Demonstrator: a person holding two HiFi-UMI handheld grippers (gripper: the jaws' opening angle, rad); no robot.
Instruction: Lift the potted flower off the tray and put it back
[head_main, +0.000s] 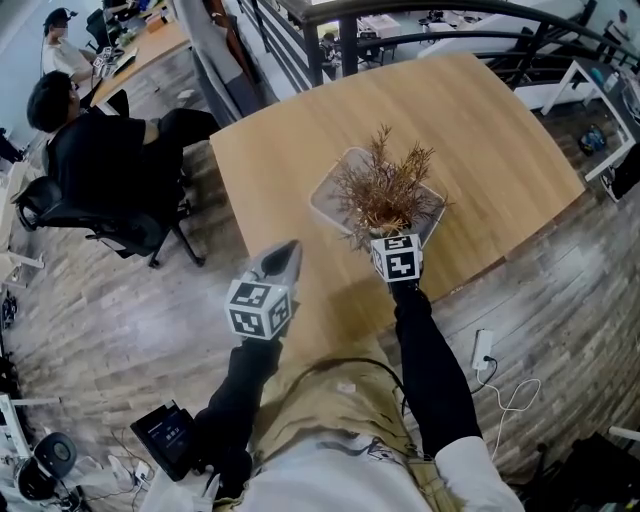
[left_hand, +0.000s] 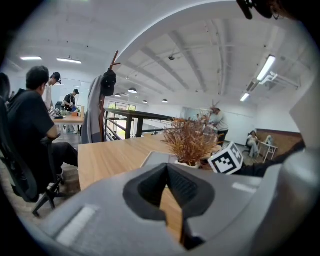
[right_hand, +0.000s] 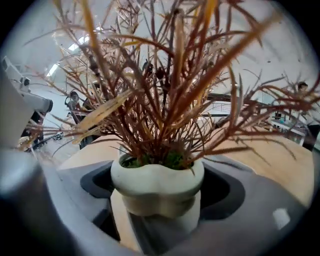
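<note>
The left gripper hangs above the near edge of the wooden table, short of the tray and apart from it. Its jaws meet at the tips, with nothing between them; only bare table top shows through the slit lower down. To its right, the right gripper reaches in from the near side, its jaws closed on the white pot of the potted flower, one dark pad against each side of the pot below its bulging rim. The dry brown stems spread over and past the jaws. The pot sits over the tray's near right part. Whether its base rests on the tray cannot be told.
</note>
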